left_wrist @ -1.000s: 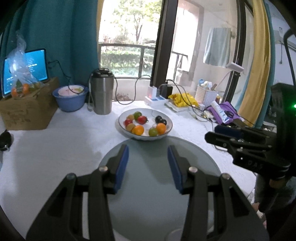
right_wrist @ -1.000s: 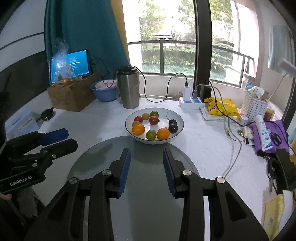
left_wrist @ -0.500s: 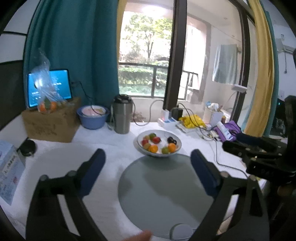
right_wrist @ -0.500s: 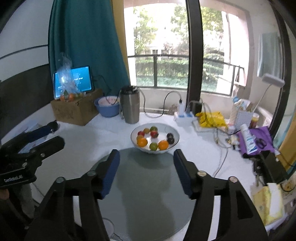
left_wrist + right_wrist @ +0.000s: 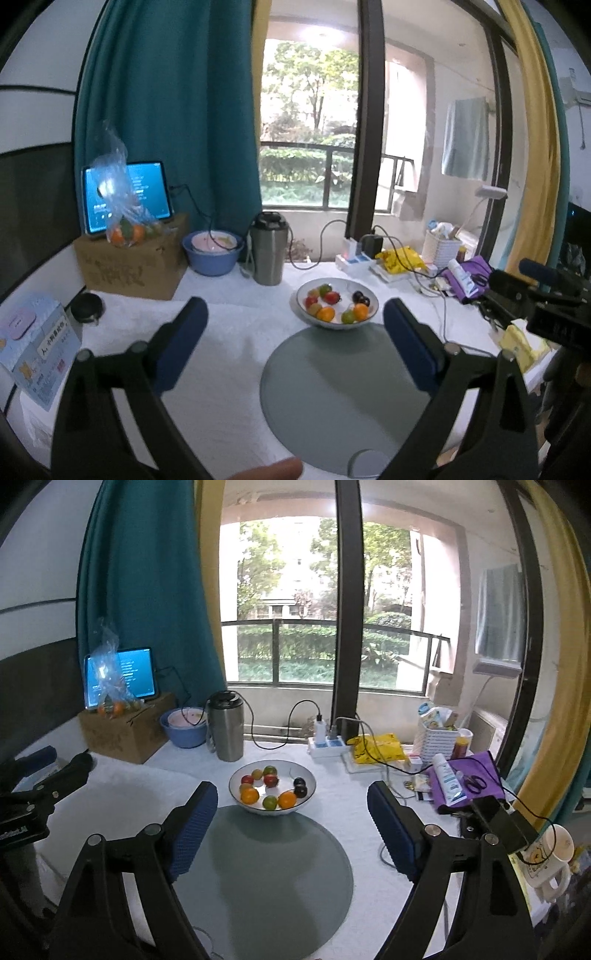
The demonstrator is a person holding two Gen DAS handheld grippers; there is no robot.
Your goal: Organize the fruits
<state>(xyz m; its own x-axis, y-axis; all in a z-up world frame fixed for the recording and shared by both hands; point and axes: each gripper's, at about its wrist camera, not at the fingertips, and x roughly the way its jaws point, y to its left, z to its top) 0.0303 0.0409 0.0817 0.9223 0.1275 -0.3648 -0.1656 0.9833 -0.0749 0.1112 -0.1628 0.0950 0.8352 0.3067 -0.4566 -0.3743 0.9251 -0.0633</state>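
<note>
Both grippers spread wide and holding nothing, fruit bowl out ahead.

The left gripper (image 5: 295,341) and right gripper (image 5: 291,821) hover over the round gray mat (image 5: 266,864); the white bowl of fruit (image 5: 272,788) sits on the table just beyond the mat's far edge, between the fingers in both views.
</note>
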